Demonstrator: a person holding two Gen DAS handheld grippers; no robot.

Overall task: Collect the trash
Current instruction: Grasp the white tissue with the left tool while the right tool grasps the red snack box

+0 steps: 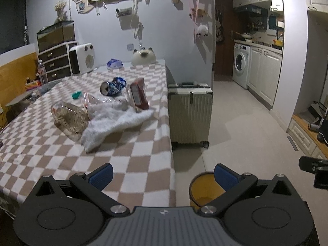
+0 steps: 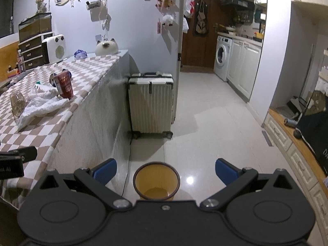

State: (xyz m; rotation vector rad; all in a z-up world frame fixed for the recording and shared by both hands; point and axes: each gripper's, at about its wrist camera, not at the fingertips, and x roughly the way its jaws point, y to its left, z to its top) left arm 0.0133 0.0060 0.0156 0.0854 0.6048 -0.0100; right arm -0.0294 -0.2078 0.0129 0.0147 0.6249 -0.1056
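Both my grippers, left and right, are spread wide w/ nothing held, prob bc the crushed blue can and red carton sit mid-tablecloth, far from the yellow round bin on the floor.

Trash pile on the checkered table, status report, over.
Left gripper open, empty. Right gripper open, above yellow plastic bin. Crushed blue can, red carton, white towel uncollected. Nothing blocking.

crushed can on its side | red carton tilted | yellow bin upright, floor
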